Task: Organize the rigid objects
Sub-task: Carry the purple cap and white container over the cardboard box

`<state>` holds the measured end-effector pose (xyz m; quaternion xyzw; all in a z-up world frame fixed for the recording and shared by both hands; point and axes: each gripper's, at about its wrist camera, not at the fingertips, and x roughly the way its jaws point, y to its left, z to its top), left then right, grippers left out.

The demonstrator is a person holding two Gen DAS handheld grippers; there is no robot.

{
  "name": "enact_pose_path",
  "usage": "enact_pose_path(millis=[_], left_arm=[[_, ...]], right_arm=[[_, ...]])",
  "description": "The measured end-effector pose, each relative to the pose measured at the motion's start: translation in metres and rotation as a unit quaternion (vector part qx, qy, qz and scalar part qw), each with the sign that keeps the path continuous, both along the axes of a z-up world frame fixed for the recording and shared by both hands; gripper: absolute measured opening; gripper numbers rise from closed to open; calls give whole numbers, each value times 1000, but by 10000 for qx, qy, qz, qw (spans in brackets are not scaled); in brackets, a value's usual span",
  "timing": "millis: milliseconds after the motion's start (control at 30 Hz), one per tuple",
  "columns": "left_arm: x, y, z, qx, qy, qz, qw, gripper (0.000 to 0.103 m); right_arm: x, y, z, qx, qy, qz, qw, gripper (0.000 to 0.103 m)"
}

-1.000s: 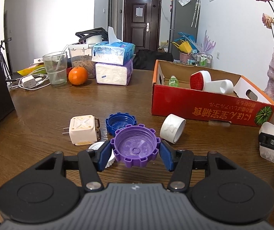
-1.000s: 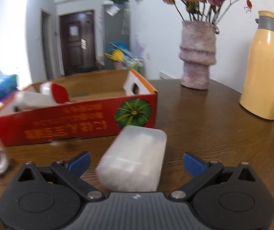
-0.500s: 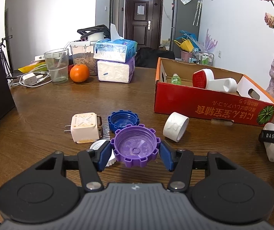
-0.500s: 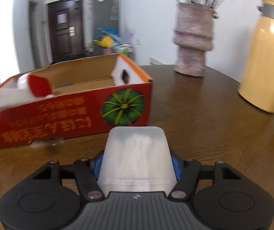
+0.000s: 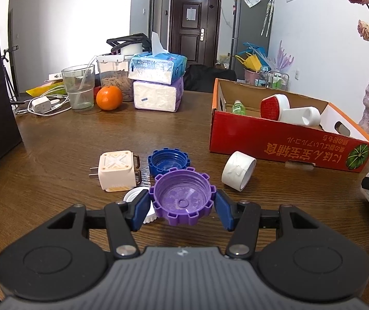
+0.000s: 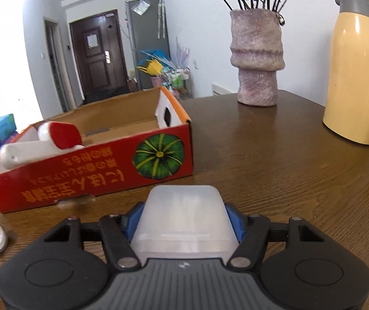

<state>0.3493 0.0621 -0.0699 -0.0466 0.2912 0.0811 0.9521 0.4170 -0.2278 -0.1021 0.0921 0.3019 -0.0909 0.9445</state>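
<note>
Our right claw (image 6: 184, 222) had just closed on the case (image 6: 183, 219), now pinched between its pads, box (image 6: 93, 173) just ahead; our left claw (image 5: 181, 208) pinched the purple cap (image 5: 182, 196).

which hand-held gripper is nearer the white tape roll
Left. The left hand-held gripper holds a purple cap just beside the white tape roll; the right hand-held gripper sits farther away.

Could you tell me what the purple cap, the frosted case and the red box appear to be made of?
Purple cap: moulded plastic, slightly glossy, with crisp notched ribs. Frosted case: translucent plastic, probably matte; light passes through it cloudily. Red box: printed cardboard; bare brown inner walls and folded edges show.
</note>
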Motion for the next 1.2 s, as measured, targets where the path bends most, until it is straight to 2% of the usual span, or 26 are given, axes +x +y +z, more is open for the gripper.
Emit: enact_pose_path(millis=[200, 767, 1200], left_arm=[[-3, -1, 6, 18, -87, 20, 10000, 56], [4, -17, 39, -93, -447, -132, 9989, 56], [30, -44, 67, -248, -779, -338, 9961, 56]], right_arm=[[-9, 3, 11, 203, -217, 270, 9992, 64], [-31, -1, 38, 613, -838, 537, 9931, 64], [-32, 1, 53, 618, -1202, 717, 9882, 64]])
